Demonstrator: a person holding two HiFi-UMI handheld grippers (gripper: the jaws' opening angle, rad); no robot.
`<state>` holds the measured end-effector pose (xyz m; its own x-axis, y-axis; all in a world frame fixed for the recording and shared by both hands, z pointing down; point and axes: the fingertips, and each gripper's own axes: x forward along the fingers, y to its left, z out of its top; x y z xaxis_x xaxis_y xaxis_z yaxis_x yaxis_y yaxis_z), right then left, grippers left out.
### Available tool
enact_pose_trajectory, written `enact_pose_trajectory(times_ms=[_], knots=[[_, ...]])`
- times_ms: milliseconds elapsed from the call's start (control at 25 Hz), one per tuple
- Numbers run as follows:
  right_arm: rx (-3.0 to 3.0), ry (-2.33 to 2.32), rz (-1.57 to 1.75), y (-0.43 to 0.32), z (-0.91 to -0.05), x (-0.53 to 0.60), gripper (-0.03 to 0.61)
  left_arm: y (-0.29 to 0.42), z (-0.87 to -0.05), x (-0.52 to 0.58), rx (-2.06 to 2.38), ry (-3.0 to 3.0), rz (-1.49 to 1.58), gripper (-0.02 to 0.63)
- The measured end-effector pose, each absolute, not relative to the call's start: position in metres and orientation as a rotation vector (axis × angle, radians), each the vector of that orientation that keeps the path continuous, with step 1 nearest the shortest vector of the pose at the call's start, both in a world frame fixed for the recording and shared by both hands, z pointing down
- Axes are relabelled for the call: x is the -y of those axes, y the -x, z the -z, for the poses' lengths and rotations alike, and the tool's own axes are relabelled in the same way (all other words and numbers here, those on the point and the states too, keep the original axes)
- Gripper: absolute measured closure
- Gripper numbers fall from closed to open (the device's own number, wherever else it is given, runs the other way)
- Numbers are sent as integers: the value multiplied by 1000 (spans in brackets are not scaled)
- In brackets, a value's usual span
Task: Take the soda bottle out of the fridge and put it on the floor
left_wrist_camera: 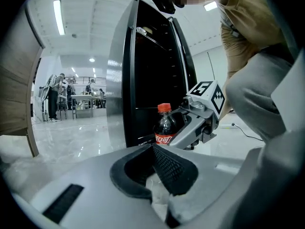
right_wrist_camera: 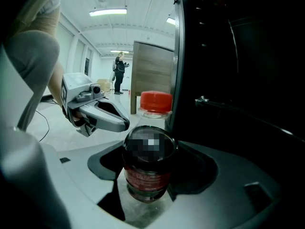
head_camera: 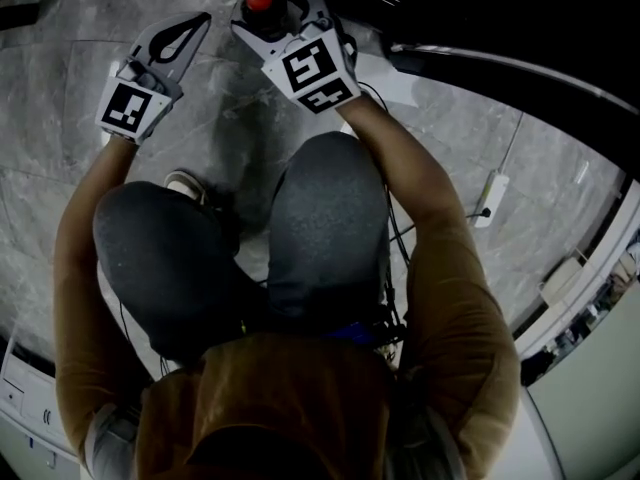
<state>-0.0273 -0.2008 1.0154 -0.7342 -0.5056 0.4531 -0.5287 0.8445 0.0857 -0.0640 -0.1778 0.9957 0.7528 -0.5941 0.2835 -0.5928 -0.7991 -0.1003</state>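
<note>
Two jaws of the right claw (right_wrist_camera: 151, 175) were pinched round the labelled middle of the soda bottle (left_wrist_camera: 164, 129), held upright just outside the open fridge (left_wrist_camera: 152, 70) and apparently low over the floor (head_camera: 60, 118), though no view showed whether its base touched; the left claw (left_wrist_camera: 157, 161) hung beside it, jaws pressed together on nothing. With dark soda up to the neck under the red cap (right_wrist_camera: 156, 101), the bottle likely handled as fairly heavy, stiff while sealed, yet smooth and round enough to twist, so the wide body seemed the soundest hold. Inside the fridge only dark shelves could be made out.
</note>
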Motion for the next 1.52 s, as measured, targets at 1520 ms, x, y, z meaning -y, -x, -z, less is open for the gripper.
enact_pose_trajectory(times_ms=[1520], knots=[[2475,-784,-125,28,-1134,178,272,72,-1071,167,-1118,3065,636,611]])
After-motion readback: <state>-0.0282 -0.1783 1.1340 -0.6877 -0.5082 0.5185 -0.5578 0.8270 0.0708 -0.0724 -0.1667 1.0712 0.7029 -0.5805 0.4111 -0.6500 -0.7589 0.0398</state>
